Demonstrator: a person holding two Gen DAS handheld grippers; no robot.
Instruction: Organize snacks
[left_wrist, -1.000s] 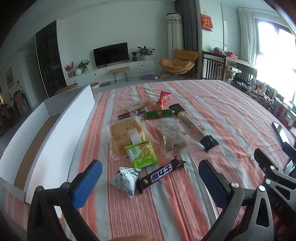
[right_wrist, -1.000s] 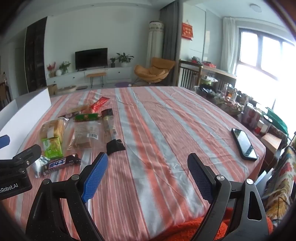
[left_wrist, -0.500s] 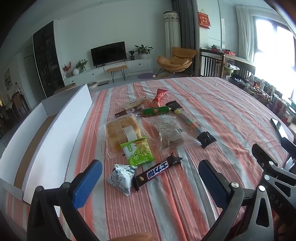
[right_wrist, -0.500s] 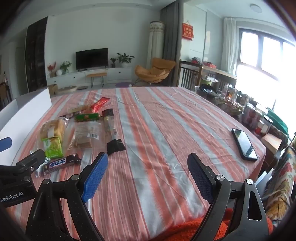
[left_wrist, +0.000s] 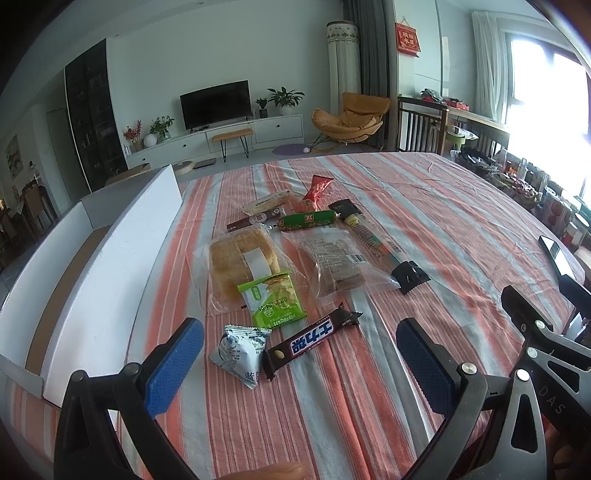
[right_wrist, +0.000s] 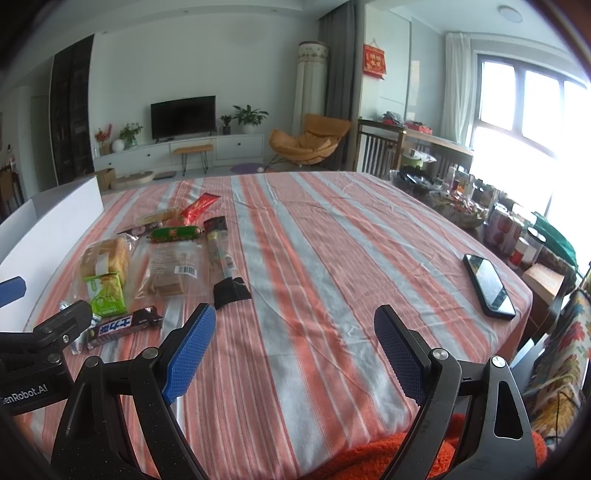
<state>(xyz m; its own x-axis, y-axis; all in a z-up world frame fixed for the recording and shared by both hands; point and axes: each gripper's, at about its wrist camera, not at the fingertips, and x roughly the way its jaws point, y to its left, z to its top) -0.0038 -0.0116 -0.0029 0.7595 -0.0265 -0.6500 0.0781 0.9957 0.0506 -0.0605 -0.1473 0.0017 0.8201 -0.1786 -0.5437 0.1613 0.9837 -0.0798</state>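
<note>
Now both tongs, the left tongs and right tongs, are spread wide and hold nothing, so go down slowly on the chocolate bar lying just ahead between the left tips.

1. The counter wears an orange and grey striped cloth.
2. A white box sits along its left edge.
3. Loose snacks cluster beside the box: bread, green packet, chocolate bar, biscuit bag, sausage.
4. A phone lies well apart, near the right edge.
</note>
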